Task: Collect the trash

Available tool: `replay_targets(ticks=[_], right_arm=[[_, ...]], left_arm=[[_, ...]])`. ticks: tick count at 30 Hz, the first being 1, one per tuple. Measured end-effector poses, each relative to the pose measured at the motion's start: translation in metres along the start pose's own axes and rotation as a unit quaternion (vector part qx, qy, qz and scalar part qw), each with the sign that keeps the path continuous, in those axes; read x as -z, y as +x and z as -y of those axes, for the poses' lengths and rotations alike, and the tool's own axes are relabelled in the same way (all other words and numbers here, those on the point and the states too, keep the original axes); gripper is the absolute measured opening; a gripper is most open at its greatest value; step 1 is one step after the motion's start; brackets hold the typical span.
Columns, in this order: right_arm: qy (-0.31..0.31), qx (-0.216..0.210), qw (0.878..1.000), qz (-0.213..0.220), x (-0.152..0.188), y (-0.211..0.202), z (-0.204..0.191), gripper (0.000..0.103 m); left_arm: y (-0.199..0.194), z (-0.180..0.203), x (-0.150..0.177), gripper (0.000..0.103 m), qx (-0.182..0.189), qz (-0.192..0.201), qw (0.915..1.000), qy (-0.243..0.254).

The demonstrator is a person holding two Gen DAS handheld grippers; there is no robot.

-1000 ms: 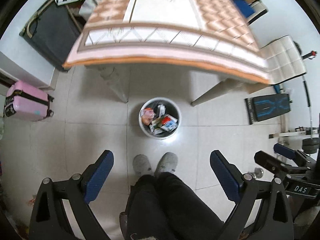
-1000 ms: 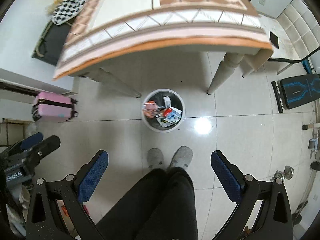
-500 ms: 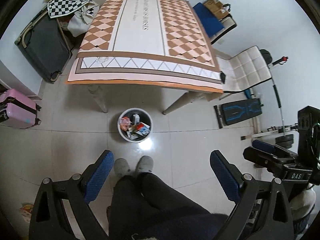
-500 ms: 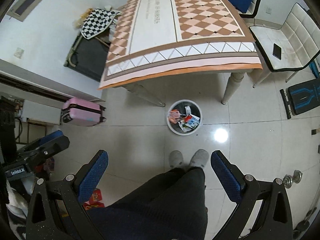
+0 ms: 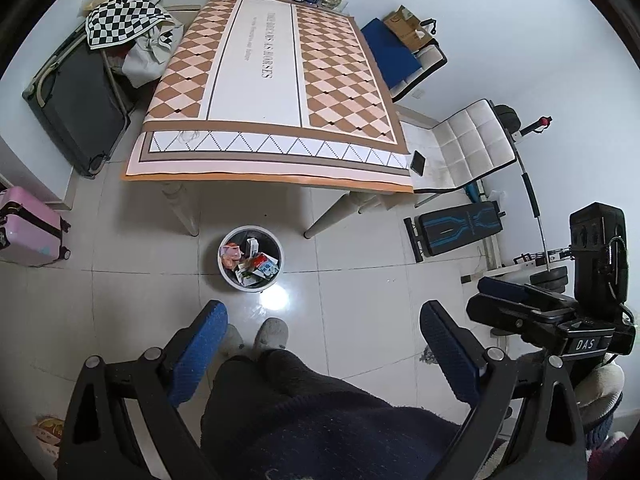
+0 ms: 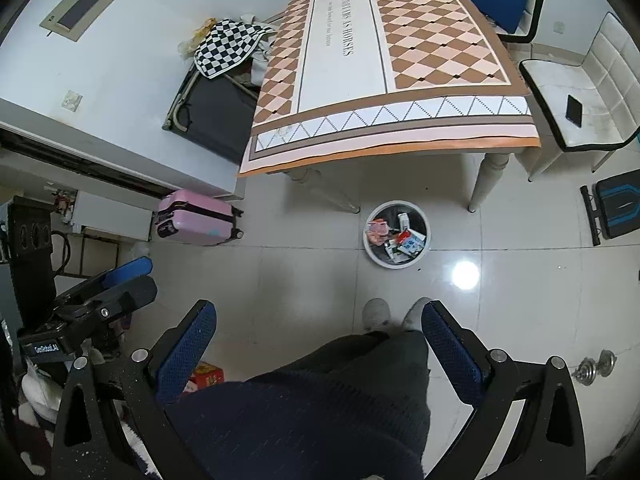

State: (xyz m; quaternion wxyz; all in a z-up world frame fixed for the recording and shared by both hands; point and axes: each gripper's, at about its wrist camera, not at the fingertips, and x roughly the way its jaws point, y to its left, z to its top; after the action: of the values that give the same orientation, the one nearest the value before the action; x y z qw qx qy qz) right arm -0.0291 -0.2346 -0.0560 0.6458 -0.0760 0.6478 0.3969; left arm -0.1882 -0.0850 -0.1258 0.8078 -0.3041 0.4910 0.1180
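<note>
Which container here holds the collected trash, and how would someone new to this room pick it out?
Start at the large table with the diamond-patterned cloth. On the pale tiled floor just off its near edge, between two table legs, stands a small round white bin with a dark inside. It is the only open container on the floor, packed with colourful wrappers and cartons.

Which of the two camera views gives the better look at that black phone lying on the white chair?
The right wrist view: the phone lies fully exposed on the white chair seat. In the left wrist view the phone sits right by the table corner, smaller and harder to pick out.
</note>
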Motion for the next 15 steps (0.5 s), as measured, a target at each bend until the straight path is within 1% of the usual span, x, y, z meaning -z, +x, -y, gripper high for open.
replay_targets(ticks=[3, 4, 5, 15], right_arm=[[-0.003, -0.003, 1.0, -0.004, 0.0002, -0.0016, -0.001, 0.103], [-0.003, -0.003, 1.0, -0.005, 0.0003, -0.0025, -0.0014, 0.103], [-0.003, -0.004, 1.0, -0.005, 0.0, -0.0022, -0.0015, 0.103], [-0.007, -0.007, 1.0, -0.01, -0.002, -0.0077, -0.0056, 0.103]], left_arm=[[-0.0025, 0.0015, -0.0004, 0.099, 0.003, 0.004, 1.0, 0.0], [-0.0028, 0.0015, -0.0014, 0.102, 0.004, 0.007, 1.0, -0.001], [-0.0028, 0.0014, -0.002, 0.103, 0.005, 0.008, 1.0, -0.001], [-0.0035, 0.0045, -0.0019, 0.103, 0.014, 0.002, 0.9999, 0.002]])
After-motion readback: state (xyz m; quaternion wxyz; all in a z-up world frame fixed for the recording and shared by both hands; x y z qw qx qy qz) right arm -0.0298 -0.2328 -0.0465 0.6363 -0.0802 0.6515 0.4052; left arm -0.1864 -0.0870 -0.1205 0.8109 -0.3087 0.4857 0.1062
